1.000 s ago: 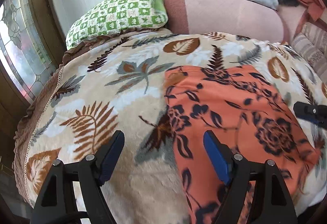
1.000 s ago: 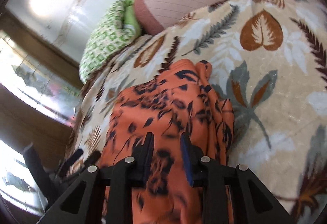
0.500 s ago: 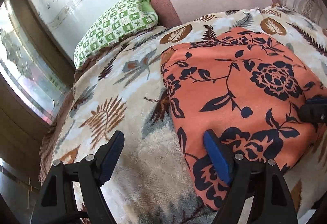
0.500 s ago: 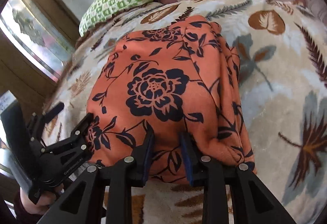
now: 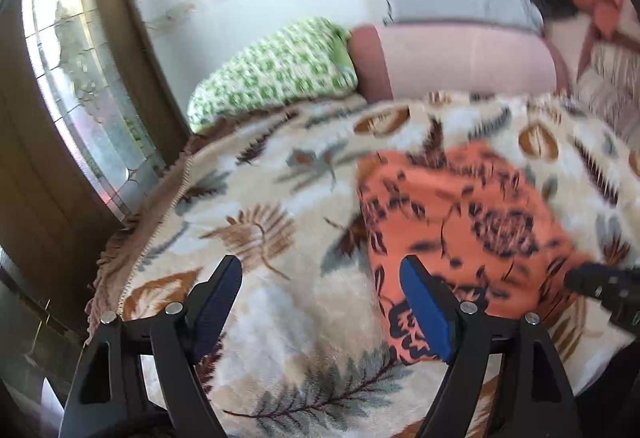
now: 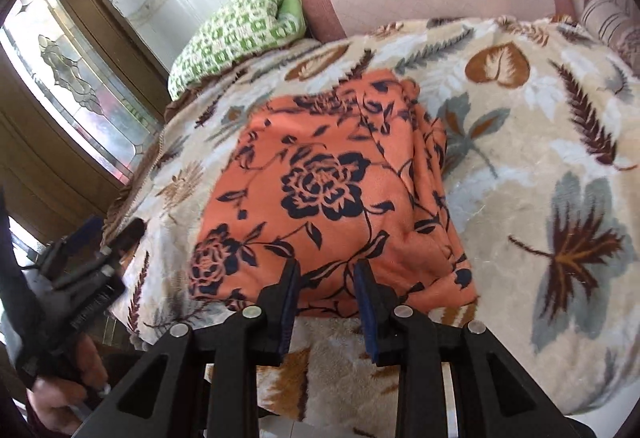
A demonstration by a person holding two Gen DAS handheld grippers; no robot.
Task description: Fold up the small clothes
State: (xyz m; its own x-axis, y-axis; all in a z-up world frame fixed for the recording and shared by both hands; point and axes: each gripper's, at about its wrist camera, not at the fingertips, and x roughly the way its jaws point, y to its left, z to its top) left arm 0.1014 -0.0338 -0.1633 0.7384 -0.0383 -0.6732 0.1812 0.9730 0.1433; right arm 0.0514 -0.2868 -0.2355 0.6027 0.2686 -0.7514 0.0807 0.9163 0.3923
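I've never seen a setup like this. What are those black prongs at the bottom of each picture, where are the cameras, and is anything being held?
No robot here: a person holds a two-finger gripper in each hand, each with a camera looking along its fingers. One picture looks past the left gripper, the other past the right gripper. On the leaf-patterned blanket lies a folded orange floral garment; a green checked pillow lies behind it. Both grippers stand open, holding nothing; the right's gap is narrower.

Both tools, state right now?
Left tool: open wide, nothing between its fingers, beside the orange floral garment.
Right tool: open narrowly, empty, just short of the garment's near edge.
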